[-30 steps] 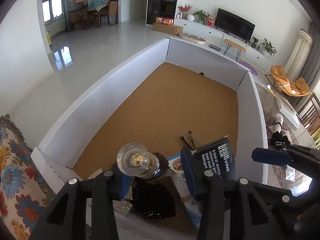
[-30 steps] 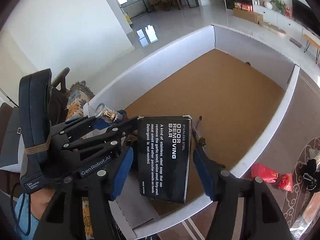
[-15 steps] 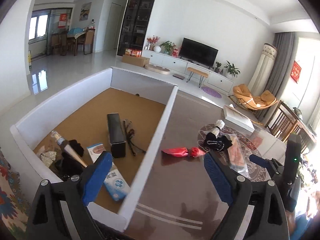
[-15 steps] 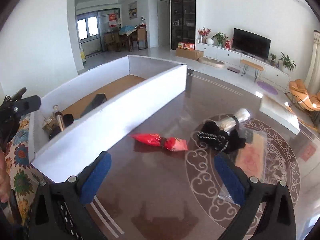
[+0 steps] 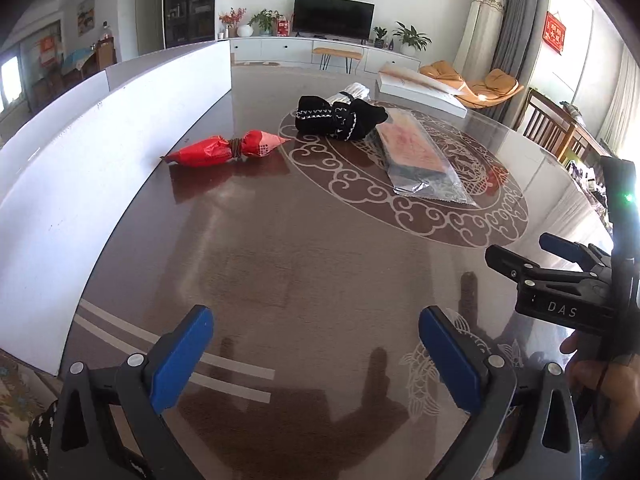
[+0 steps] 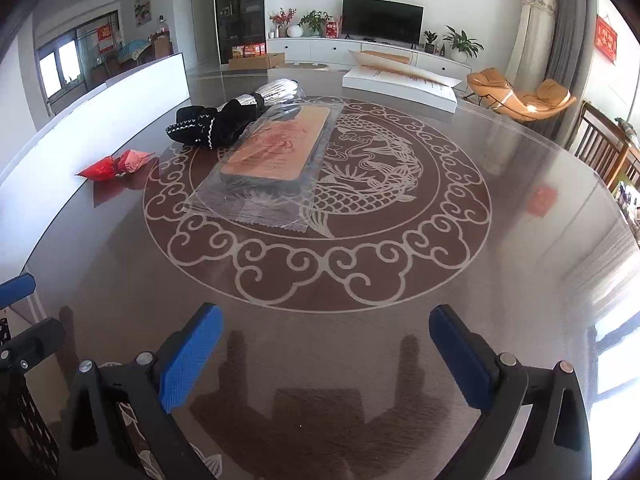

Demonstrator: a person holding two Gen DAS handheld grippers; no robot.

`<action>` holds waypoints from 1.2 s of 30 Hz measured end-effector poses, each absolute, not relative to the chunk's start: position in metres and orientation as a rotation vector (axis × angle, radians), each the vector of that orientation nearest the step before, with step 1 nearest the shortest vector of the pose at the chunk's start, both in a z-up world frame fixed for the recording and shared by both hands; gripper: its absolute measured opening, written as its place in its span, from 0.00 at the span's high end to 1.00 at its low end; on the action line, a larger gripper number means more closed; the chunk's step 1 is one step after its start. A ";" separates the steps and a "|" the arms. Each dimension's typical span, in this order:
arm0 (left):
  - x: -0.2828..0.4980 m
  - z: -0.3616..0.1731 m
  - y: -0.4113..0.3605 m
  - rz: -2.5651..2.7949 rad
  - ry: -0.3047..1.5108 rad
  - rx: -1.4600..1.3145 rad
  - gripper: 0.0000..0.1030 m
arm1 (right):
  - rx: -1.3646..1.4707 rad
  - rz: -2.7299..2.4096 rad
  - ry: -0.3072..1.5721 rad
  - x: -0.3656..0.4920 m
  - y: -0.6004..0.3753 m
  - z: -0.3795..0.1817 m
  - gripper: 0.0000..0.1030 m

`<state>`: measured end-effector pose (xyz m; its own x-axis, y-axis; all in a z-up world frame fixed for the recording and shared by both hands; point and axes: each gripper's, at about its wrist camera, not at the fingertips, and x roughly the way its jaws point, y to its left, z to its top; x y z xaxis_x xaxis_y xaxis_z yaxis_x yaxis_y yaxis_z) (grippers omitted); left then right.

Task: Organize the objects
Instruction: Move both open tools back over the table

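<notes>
I have both tools over the dark glass-topped table (image 5: 280,248) with nothing between their fingers. The left gripper (image 5: 316,350) has its blue pads spread wide apart; the right gripper (image 6: 326,348) is spread likewise, and it also shows at the right edge of the left wrist view. Three loose items lie on the table ahead. A red wrapped packet (image 5: 226,148), tied round its middle, rests just beside the wall of the white box (image 5: 80,168) along the left side. Farther back lies a black fabric bundle with white stitching (image 5: 338,118), a silvery roll (image 6: 276,90) protruding from its far end. Touching that bundle is a flat clear-plastic package with a pinkish printed insert (image 6: 272,156), lying on the table's dragon medallion (image 6: 360,184). A second white box (image 6: 400,84) sits at the far edge.
</notes>
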<state>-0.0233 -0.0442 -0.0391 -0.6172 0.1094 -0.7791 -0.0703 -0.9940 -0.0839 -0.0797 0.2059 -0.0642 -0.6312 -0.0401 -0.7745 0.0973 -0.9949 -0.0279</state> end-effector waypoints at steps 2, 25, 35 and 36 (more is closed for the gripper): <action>-0.023 -0.044 -0.047 2.754 -0.056 -1.338 0.00 | 1.317 -2.776 0.071 -0.081 0.205 -0.064 0.00; -0.023 -0.058 -0.041 2.758 0.056 -1.370 0.00 | 1.412 -2.744 0.065 -0.090 0.199 -0.075 0.00; -0.020 -0.058 -0.041 2.766 0.068 -1.332 0.00 | 1.412 -2.744 0.064 -0.090 0.199 -0.075 0.00; -0.020 -0.058 -0.041 2.765 0.069 -1.331 0.00 | 1.412 -2.744 0.064 -0.090 0.199 -0.075 0.00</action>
<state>-0.0202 -0.0410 -0.0581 -0.6220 0.0456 -0.7817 -0.0844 -0.9964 0.0090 -0.0900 0.1986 -0.0745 -0.5800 -0.0297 -0.8141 0.0678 -0.9976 -0.0119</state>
